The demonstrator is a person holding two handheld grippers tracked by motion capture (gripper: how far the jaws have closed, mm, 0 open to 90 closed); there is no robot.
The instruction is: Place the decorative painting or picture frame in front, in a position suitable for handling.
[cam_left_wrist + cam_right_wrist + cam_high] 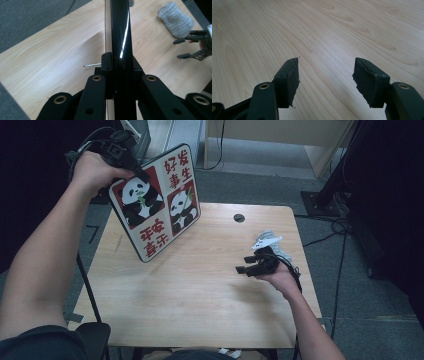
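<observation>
Above table (200, 285): L gripper (134, 166) clamps panda board (156, 202).

A light wooden tabletop (200, 290) with a visible grain is seen from above; a small round hole (239, 218) is cut near its far edge. Grey carpet (350, 285) is laid beneath it. A pale wooden cabinet (280, 135) is set at the back, and black cables (327, 237) are trailed across the floor at the right, where dark drapery (395, 195) is hung.
</observation>
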